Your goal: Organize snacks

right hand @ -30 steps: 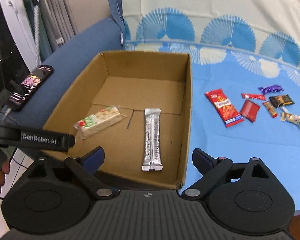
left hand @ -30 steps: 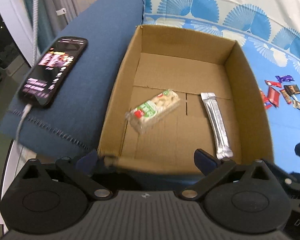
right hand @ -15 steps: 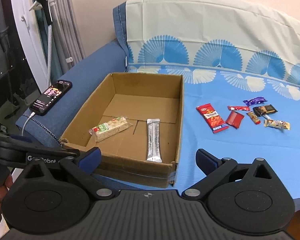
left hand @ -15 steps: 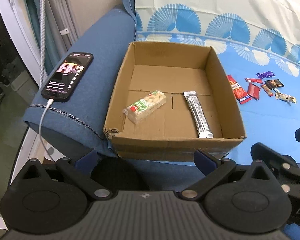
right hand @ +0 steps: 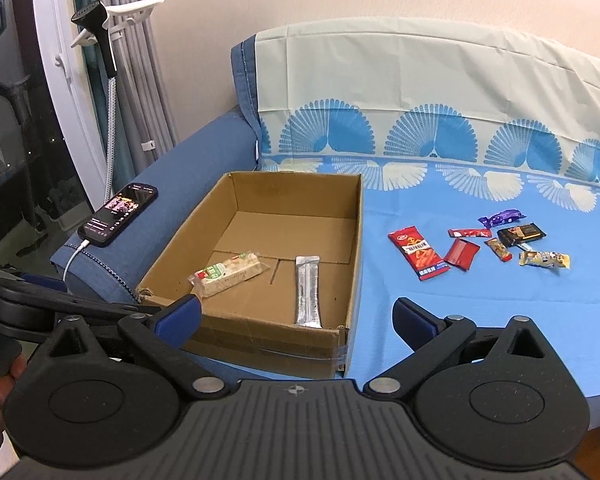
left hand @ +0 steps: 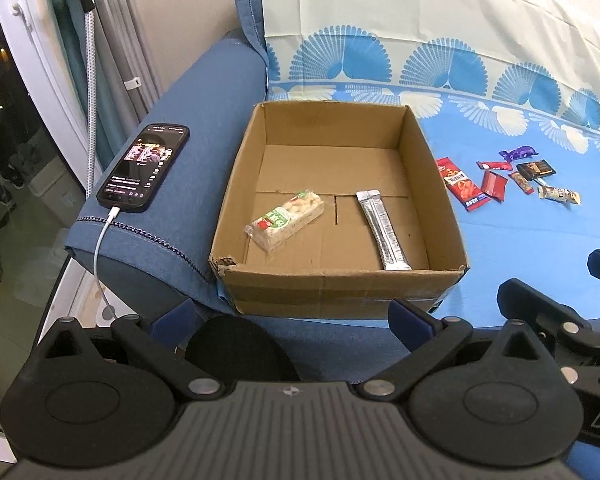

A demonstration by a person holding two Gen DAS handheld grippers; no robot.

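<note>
An open cardboard box [left hand: 436, 176] [right hand: 352, 240] sits on the blue sofa cover. Inside lie a clear-wrapped nut bar with a green label [left hand: 286, 219] [right hand: 228, 274] and a silver stick pack [left hand: 382, 230] [right hand: 308, 290]. Several small snacks lie on the cover to the right of the box, among them a long red pack [left hand: 462, 184] [right hand: 418, 253], a small red packet [right hand: 462, 255] and a purple candy [right hand: 502, 217]. My left gripper [left hand: 290, 314] is open and empty, in front of the box's near wall. My right gripper [right hand: 296, 314] is open and empty, near the box's front right corner.
A lit phone [left hand: 144, 168] [right hand: 118, 214] on a white charging cable rests on the blue sofa armrest left of the box. A phone holder on a stand [right hand: 108, 40] and curtains stand behind the armrest. The sofa back carries a fan-patterned cloth [right hand: 420, 92].
Both grippers have pulled back and risen away from the box, so the box looks smaller and more of the sofa shows. The snacks have not moved. Both stay open.
</note>
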